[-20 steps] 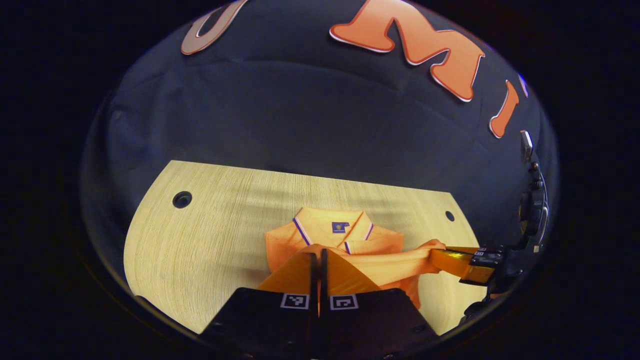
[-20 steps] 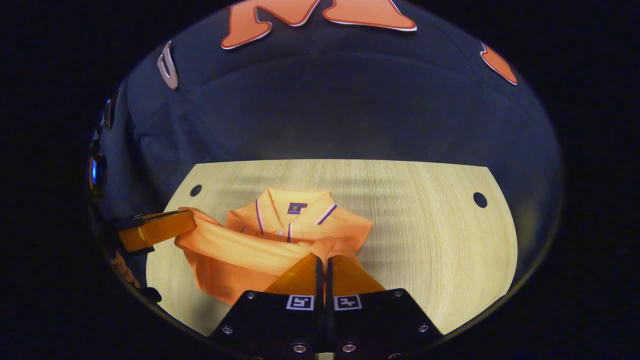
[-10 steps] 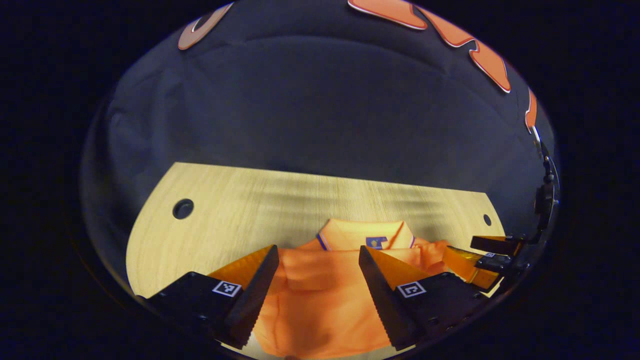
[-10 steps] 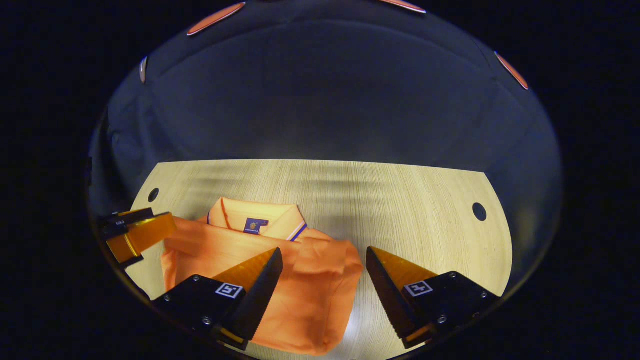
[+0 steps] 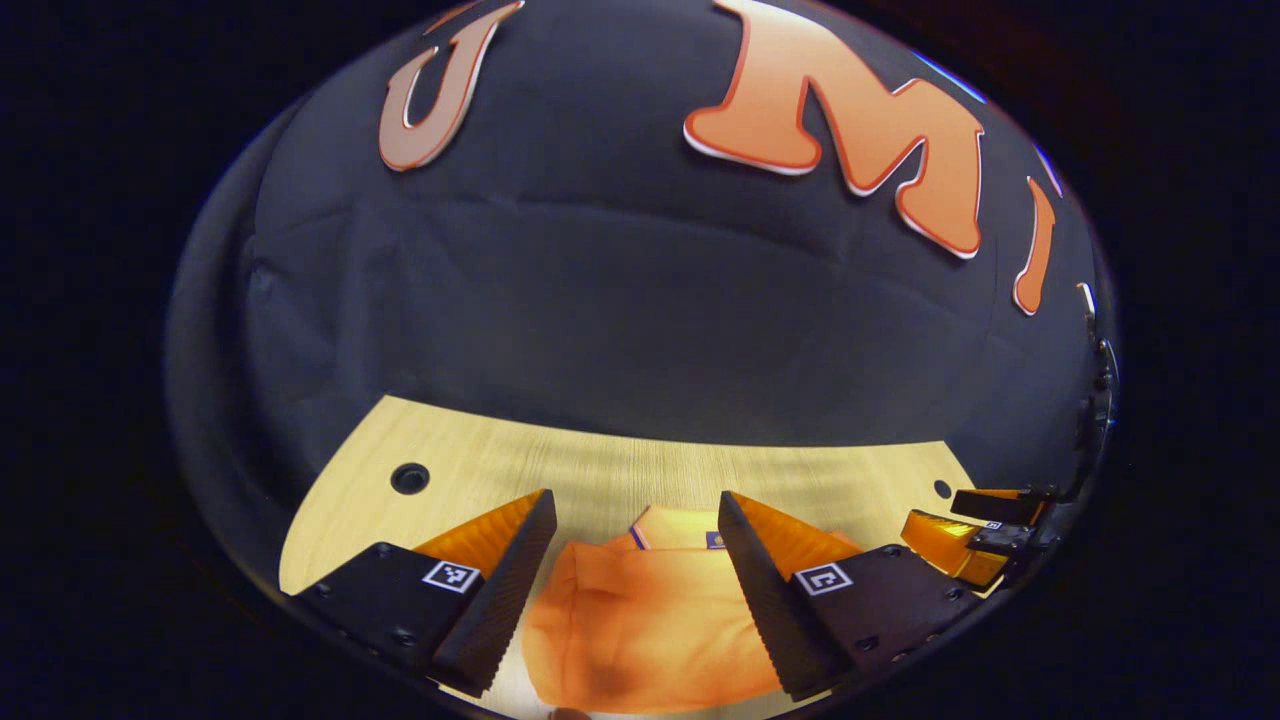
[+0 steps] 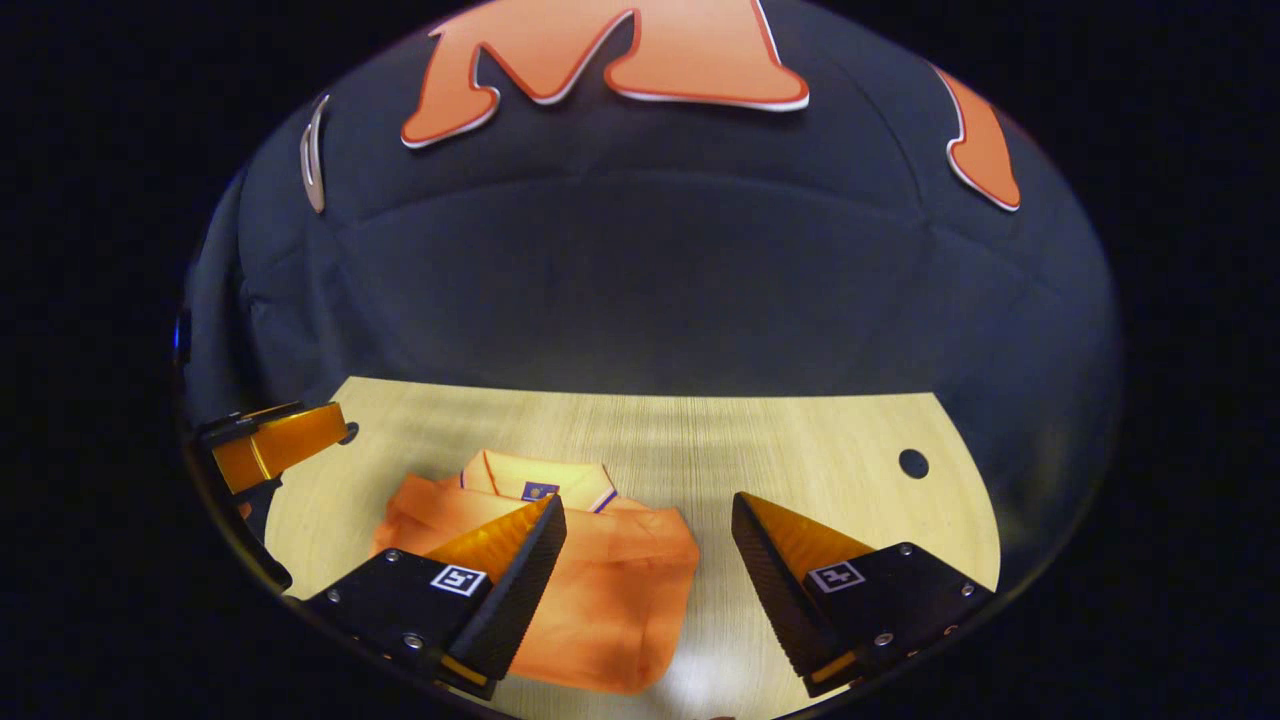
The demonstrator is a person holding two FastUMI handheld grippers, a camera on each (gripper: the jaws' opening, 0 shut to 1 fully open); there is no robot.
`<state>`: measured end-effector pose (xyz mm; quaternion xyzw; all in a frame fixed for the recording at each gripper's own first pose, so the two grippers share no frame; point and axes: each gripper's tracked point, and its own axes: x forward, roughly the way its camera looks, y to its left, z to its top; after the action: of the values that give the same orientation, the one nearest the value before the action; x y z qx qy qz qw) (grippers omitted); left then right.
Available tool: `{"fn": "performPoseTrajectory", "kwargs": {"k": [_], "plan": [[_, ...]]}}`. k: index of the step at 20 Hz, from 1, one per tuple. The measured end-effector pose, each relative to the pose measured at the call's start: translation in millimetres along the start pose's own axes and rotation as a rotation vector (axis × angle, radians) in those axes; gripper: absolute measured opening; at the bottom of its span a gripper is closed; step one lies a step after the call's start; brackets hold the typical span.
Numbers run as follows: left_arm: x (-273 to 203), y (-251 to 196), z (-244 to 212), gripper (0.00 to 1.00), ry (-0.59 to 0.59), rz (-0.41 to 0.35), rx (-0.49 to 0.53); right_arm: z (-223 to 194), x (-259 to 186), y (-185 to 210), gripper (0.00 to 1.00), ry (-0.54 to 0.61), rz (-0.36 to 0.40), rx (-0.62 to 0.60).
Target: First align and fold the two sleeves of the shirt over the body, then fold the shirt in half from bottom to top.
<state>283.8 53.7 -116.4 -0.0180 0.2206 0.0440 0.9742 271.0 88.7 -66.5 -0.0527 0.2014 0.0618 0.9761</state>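
Both grippers spread, holding nothing: left gripper (image 5: 637,560) over the near edge of the orange polo shirt w/ purple-trimmed collar (image 5: 650,630), right gripper (image 6: 648,560) just right of it. Shirt lies on the pale wood-grain table (image 6: 800,450) as a compact bundle, collar at far side. Sleeves look tucked in, bottom-to-top fold looks done; probably only tidying left.

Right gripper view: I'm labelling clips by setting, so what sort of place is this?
Probably a recording booth, not a home: a black cloth wall hangs behind a bare wooden table with round holes, where one orange polo shirt lies folded.
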Motion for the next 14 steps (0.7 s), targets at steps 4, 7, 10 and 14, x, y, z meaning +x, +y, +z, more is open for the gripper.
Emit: {"fn": "performPoseTrajectory", "kwargs": {"k": [4,7,10,14], "plan": [[-54.2,-4.8,43.2,0.98,-0.13,0.012,0.008,28.4,-49.8,-5.3,1.0,-0.097,0.003,0.017],[-93.7,-6.6,57.4,0.98,-0.195,0.005,-0.002,47.3,-92.1,-4.8,1.0,-0.187,0.004,0.021],[-138.9,-2.1,62.3,0.98,-0.262,0.008,-0.012,55.7,-138.8,0.9,1.0,-0.267,0.018,0.026],[-201.1,7.1,72.9,0.98,-0.384,0.041,0.002,54.7,-190.4,5.2,1.0,-0.358,0.018,0.026]]}}
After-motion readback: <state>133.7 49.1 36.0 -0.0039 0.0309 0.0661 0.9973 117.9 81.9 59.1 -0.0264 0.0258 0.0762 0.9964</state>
